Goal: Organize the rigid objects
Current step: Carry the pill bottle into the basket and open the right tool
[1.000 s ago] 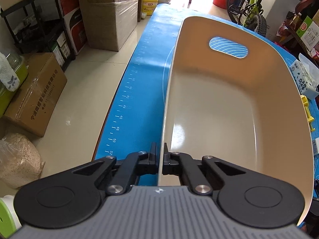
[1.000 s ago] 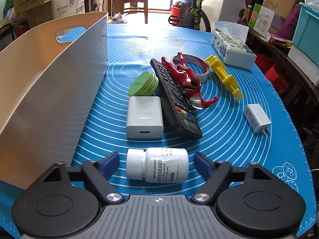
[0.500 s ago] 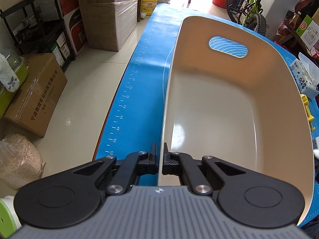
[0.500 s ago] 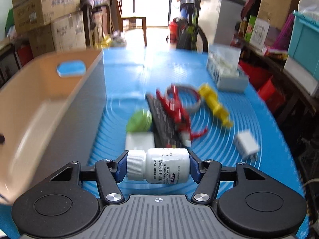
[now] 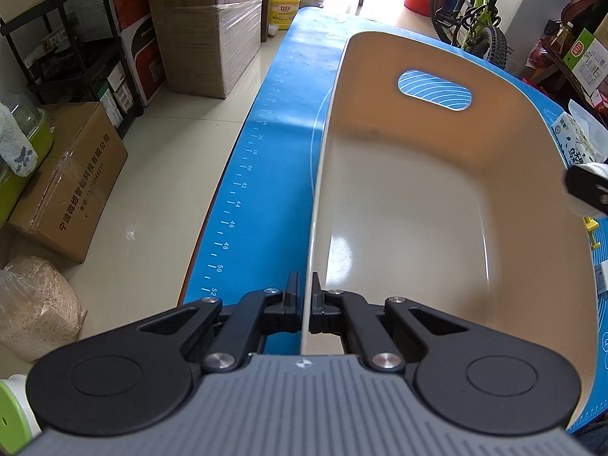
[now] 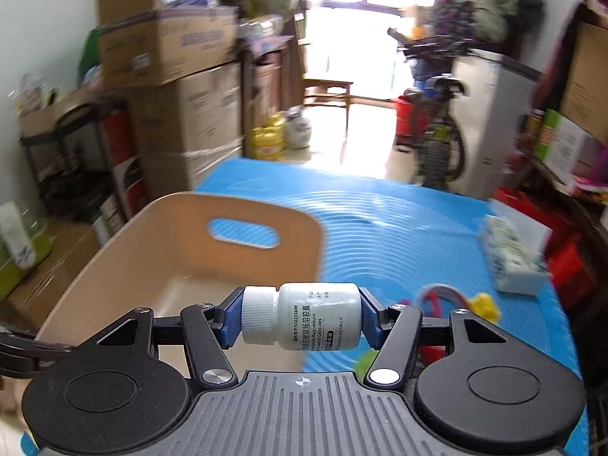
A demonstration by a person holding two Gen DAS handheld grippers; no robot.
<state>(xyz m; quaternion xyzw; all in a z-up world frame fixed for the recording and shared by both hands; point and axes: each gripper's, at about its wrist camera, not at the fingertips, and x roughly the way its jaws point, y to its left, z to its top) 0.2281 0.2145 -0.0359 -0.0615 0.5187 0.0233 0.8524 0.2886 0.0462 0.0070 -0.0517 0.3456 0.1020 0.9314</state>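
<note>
My left gripper [image 5: 304, 307] is shut on the near rim of a beige plastic bin [image 5: 410, 205] with a handle slot in its far wall; the bin stands on a blue mat [image 5: 273, 159]. My right gripper [image 6: 300, 321] is shut on a white pill bottle [image 6: 304, 321], held sideways by its cap and base, lifted above the mat at the bin's right wall. The bin also shows in the right wrist view [image 6: 159, 250], left of the bottle. The right gripper's tip [image 5: 587, 188] enters the left wrist view at the bin's right rim.
A tissue pack [image 6: 511, 258], a yellow toy [image 6: 482, 304] and a red toy [image 6: 437, 296] lie on the mat [image 6: 399, 228] to the right. Cardboard boxes [image 5: 72, 186], a bicycle [image 5: 475, 19] and shelves surround the table. The right wrist view is motion-blurred.
My right gripper closed on the pill bottle, lifted it off the mat and swung it left toward the bin. My left gripper stayed clamped on the bin rim.
</note>
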